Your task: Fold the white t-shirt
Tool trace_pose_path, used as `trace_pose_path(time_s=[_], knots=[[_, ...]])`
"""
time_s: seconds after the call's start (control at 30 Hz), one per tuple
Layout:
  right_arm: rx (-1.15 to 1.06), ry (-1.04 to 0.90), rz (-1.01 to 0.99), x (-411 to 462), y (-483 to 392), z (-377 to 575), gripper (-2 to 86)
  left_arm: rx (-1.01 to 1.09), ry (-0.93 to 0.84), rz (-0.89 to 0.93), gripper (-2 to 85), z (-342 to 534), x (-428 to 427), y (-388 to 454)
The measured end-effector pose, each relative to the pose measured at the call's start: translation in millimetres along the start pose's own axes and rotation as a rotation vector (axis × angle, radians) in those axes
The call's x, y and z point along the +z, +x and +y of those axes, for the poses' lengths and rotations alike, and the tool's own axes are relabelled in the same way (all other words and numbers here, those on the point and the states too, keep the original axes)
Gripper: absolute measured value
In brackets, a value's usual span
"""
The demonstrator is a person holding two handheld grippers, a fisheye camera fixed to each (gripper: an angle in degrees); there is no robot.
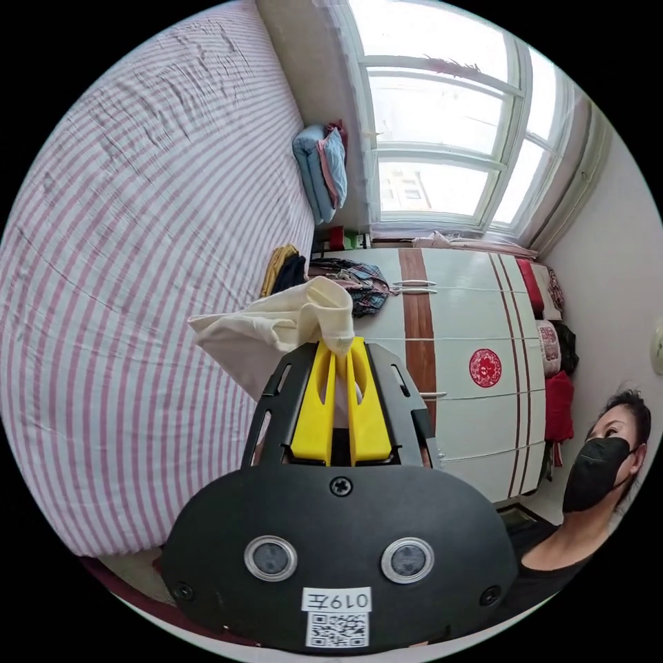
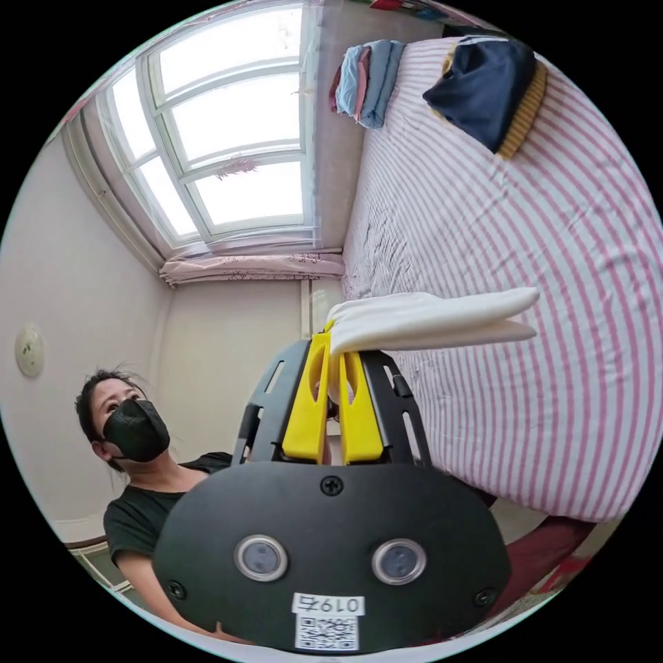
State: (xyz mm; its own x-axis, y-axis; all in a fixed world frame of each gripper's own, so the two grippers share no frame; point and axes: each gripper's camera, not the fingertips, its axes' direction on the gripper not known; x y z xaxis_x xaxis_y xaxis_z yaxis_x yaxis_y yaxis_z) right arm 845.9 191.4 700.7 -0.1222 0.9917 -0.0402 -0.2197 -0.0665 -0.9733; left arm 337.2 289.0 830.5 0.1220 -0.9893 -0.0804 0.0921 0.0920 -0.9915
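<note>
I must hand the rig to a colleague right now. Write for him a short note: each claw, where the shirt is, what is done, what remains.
Left claw: shut on the white t-shirt, cloth bunched at its tips.
Right claw: shut on the white t-shirt, which hangs from it in flat layers.
Shirt: held up in the air beside the striped bed, not lying on it.
Done: both claws have a grip; the shirt seems already doubled over.
Left: probably lay it on the bed, finish the fold, release.

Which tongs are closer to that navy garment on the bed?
Right, probably: the navy garment looms large beyond the right tongs; past the left tongs it looks small and far. Both clamp the shirt.
</note>
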Motion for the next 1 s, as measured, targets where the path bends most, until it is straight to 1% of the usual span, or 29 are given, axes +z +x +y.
trace_pose_path(time_s=[0.07, 0.1, 0.17, 0.2, 0.27, 0.4, 0.5, 0.57, 0.63, 0.7, 0.73, 0.8, 0.83, 0.9, 0.97, 1.0], knots=[[-0.014, -0.055, 0.029, -44.1, -13.2, -34.8, -0.6, -0.002, 0.069, 0.032, 4.2, 22.4, 58.0, 5.4], [-0.014, -0.084, 0.044, -70.4, -22.4, -57.5, -0.6, -0.011, 0.086, 0.036, 4.2, 27.3, 71.8, 5.5], [-0.037, -0.119, 0.046, -104.8, -39.1, -90.8, -0.6, -0.078, 0.136, 0.053, 4.2, 40.4, 123.6, 1.5], [-0.057, -0.134, 0.059, -124.9, -51.3, -113.0, -0.6, -0.092, 0.147, 0.059, 4.2, 42.1, 135.8, 0.4], [-0.088, -0.153, 0.073, -150.2, -69.6, -146.3, -0.6, -0.107, 0.180, 0.038, 4.3, 41.5, 182.2, 0.8], [-0.142, -0.172, 0.091, -190.9, -106.8, -229.6, -0.6, -0.104, 0.208, 0.053, 4.2, 16.3, 244.5, 0.5], [-0.240, -0.185, 0.078, -210.1, -143.5, -286.8, -0.6, -0.030, 0.232, 0.094, 4.2, -19.6, 288.4, 12.7], [-0.317, -0.200, 0.068, -220.0, -167.7, -314.7, -0.6, 0.063, 0.267, 0.131, 4.2, -44.6, 314.8, 28.2], [-0.409, -0.225, 0.045, -233.7, -191.3, -343.1, -0.6, 0.123, 0.304, 0.172, 4.2, -55.0, 331.0, 31.7], [-0.459, -0.266, 0.055, -243.8, -197.3, -360.2, -0.6, 0.187, 0.334, 0.200, 4.2, -58.3, 347.8, 25.9], [-0.477, -0.289, 0.072, -251.5, -194.4, -369.6, -0.7, 0.219, 0.341, 0.214, 4.2, -57.7, 360.6, 14.4], [-0.469, -0.335, 0.102, -262.0, -178.3, -382.8, -0.7, 0.240, 0.347, 0.183, 4.2, -52.5, 379.7, -13.5], [-0.434, -0.371, 0.134, -266.7, -160.9, -390.2, -0.7, 0.228, 0.353, 0.129, 4.2, -46.0, 392.0, -39.4], [-0.359, -0.426, 0.203, -271.1, -131.3, -397.4, -0.6, 0.160, 0.355, 0.076, 4.2, -31.3, 410.7, -85.5], [-0.265, -0.463, 0.263, -274.5, -104.6, -400.9, -0.6, 0.029, 0.356, 0.010, 4.2, -6.6, 429.3, -138.6], [-0.218, -0.482, 0.279, -276.6, -93.4, -401.5, -0.5, 0.005, 0.355, -0.006, 4.2, -0.8, 432.8, -148.2]])
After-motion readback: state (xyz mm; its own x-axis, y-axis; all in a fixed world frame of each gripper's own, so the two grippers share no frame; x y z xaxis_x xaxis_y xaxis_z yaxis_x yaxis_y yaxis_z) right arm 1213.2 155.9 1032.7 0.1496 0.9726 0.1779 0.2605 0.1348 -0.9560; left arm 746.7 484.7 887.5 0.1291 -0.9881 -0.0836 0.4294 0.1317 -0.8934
